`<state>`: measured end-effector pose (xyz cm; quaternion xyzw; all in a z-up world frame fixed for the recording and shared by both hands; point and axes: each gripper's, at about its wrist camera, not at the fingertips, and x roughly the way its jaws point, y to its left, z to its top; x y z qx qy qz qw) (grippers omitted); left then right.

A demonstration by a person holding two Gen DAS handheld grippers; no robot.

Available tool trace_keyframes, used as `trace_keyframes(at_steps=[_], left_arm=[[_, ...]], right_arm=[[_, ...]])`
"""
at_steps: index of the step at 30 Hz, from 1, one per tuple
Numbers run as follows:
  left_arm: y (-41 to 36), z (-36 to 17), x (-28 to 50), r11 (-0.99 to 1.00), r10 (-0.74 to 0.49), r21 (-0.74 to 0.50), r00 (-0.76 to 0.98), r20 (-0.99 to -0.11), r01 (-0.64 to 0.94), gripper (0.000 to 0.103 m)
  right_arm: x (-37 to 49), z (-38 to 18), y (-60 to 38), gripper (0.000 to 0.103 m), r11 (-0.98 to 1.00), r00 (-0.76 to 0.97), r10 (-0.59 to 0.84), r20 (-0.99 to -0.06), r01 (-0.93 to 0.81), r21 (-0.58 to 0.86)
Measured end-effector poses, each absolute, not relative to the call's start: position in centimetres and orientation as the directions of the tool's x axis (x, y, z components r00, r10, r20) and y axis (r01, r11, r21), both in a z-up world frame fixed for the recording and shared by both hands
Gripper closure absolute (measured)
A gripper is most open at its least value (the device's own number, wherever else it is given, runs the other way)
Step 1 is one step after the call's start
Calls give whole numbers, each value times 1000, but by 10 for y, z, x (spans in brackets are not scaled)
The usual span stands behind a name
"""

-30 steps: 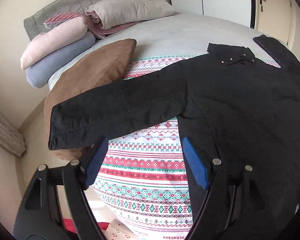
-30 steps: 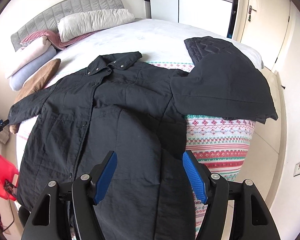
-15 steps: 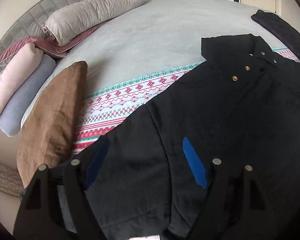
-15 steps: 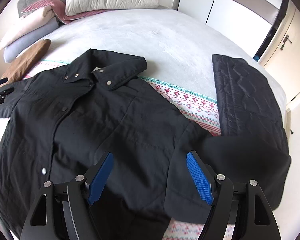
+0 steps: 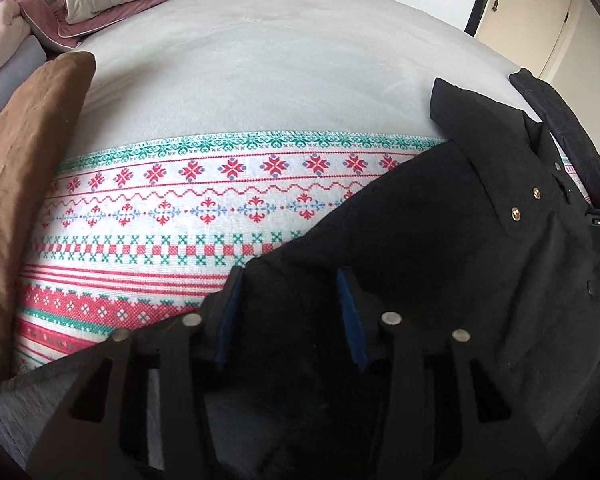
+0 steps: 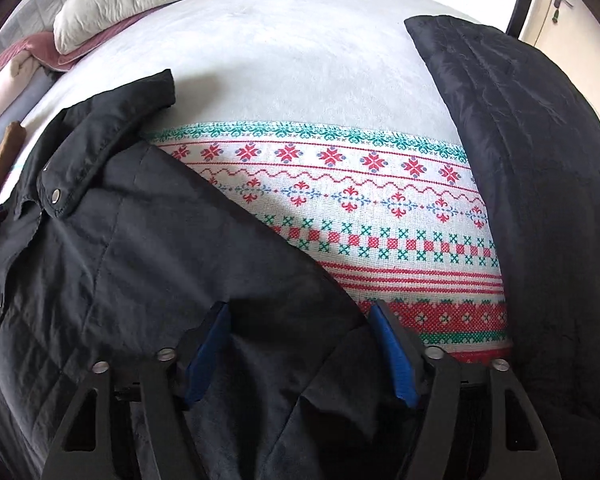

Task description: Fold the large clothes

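Both grippers have come down low and close to the big black quilted jacket with snap buttons (image 5: 480, 248) since a moment ago. It lies flat on the patterned red, green and white blanket (image 5: 188, 216) on the grey bed (image 5: 280, 64).

The left gripper (image 5: 290, 312) has its blue pads spread apart, with dark jacket cloth lying between them, at the jacket's edge near the shoulder. The right gripper (image 6: 300, 344) is spread wide too, over the jacket's other shoulder (image 6: 180, 264). Neither one is pinching the cloth yet.

The jacket's collar (image 6: 112, 132) points toward the pillows. A brown cushion (image 5: 24, 184) sits on the bed's left side. A second dark quilted cloth (image 6: 532, 168) lies beside the jacket on the right.
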<state>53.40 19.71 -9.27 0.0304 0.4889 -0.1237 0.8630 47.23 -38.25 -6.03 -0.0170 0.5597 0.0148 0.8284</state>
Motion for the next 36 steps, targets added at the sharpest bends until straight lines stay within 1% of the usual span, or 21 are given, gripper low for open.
trace_keyframes(at_steps=[1,2,3,5,7,9,10,12,14,15,16,17,18,19,20,22,24,27,30,33,36], left_arm=[[193,-89,526,966,-178,-54,504,-845,252,77],[190,-84,516,969,-171,-46,528,-832,242,85],[187,-77,506,976,-159,-43,563,-811,213,88],[183,-61,487,988,-127,-36,643,-755,152,90],[180,-44,475,994,-96,-26,722,-685,108,91],[177,-33,467,998,-49,0,777,-627,63,91],[177,-34,468,999,-20,11,790,-613,34,91],[178,-48,480,1000,23,11,770,-637,-22,88],[177,-72,497,997,70,40,691,-720,-60,80],[175,-82,500,996,88,59,650,-755,-66,78],[172,-85,499,995,97,76,638,-764,-60,77],[170,-81,495,994,105,93,646,-756,-53,72],[167,-75,488,994,102,100,654,-749,-40,60],[166,-67,482,995,89,97,662,-745,-24,52],[165,-59,473,996,70,89,672,-737,-5,42],[164,-43,452,997,44,70,686,-726,10,38],[166,-30,431,999,-1,21,674,-739,25,29],[167,-12,392,998,-66,-46,653,-754,48,26],[168,8,350,997,-76,-42,640,-764,69,26],[174,27,306,997,-72,-41,633,-771,63,21],[184,40,260,996,-88,-87,620,-780,32,20]], right_arm=[[467,-57,-378,81,999,382,-6,-924,-38,-22],[461,-53,-368,87,997,402,-40,-915,-40,-62],[454,-49,-356,88,991,428,-101,-898,-41,-130],[444,-40,-331,91,958,488,-245,-838,-11,-287],[438,-23,-308,92,902,597,-362,-716,31,-430],[439,-2,-291,92,861,688,-419,-593,93,-500],[443,4,-286,92,846,710,-440,-550,123,-518],[459,-3,-277,92,793,728,-506,-463,180,-582],[480,-29,-275,85,752,705,-552,-446,190,-631],[490,-47,-277,81,752,662,-563,-495,163,-639],[499,-65,-284,71,769,591,-565,-576,124,-627],[504,-80,-289,63,780,510,-571,-643,93,-619],[500,-83,-290,64,774,512,-577,-636,93,-627],[494,-78,-289,60,768,530,-579,-620,97,-634],[488,-71,-289,50,776,531,-567,-630,87,-624],[471,-51,-291,44,806,540,-524,-659,62,-589],[455,-25,-294,41,840,558,-472,-682,49,-540],[415,17,-297,35,908,598,-358,-717,44,-417],[364,61,-302,31,950,672,-260,-694,50,-307],[321,89,-305,25,963,717,-198,-668,14,-270],[270,106,-303,18,970,712,-154,-685,-21,-241]])
